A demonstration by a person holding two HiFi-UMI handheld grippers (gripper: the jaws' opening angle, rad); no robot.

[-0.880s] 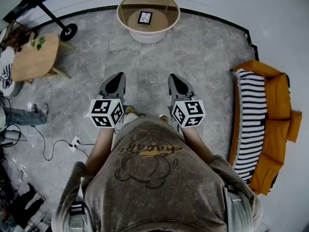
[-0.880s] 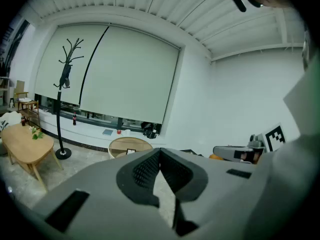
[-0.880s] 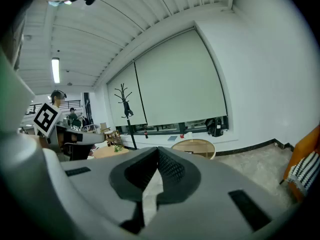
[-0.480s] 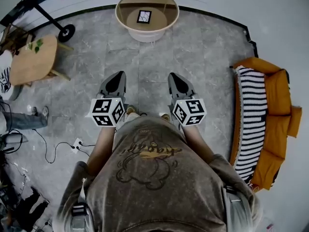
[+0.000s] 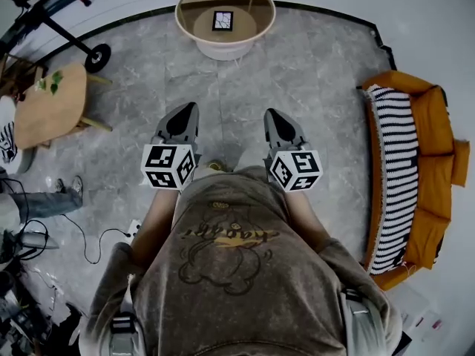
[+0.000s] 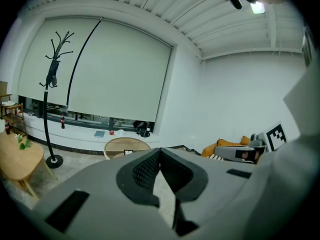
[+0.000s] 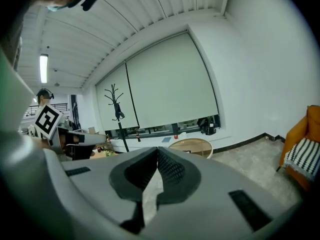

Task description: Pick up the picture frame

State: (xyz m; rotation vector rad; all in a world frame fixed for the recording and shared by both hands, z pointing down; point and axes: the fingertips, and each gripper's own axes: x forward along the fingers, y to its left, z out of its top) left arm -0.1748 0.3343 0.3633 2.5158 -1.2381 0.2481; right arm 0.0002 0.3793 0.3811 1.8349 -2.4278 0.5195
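Note:
A small black-edged picture frame (image 5: 223,21) lies flat on the lower shelf of a round glass-topped table (image 5: 187,6) far ahead. My left gripper (image 5: 185,110) and my right gripper (image 5: 272,114) are held side by side at waist height over the grey floor, well short of the table. Both are shut with nothing between the jaws. In the left gripper view the left gripper (image 6: 159,151) points toward the round table (image 6: 114,146), where the frame (image 6: 128,152) shows as a small dark patch. The right gripper (image 7: 157,151) faces the same table (image 7: 192,146).
A wooden side table (image 5: 49,104) with a small plant stands at the left. An orange sofa (image 5: 433,154) with a striped throw fills the right. A wheeled stand (image 5: 44,17) is at the far left. Cables (image 5: 93,236) lie on the floor; another person's legs (image 5: 37,202) show left.
The view has shifted forward: the round table and frame sit a little higher and nearer the top edge, and both grippers have moved slightly ahead. Jaws stay shut.

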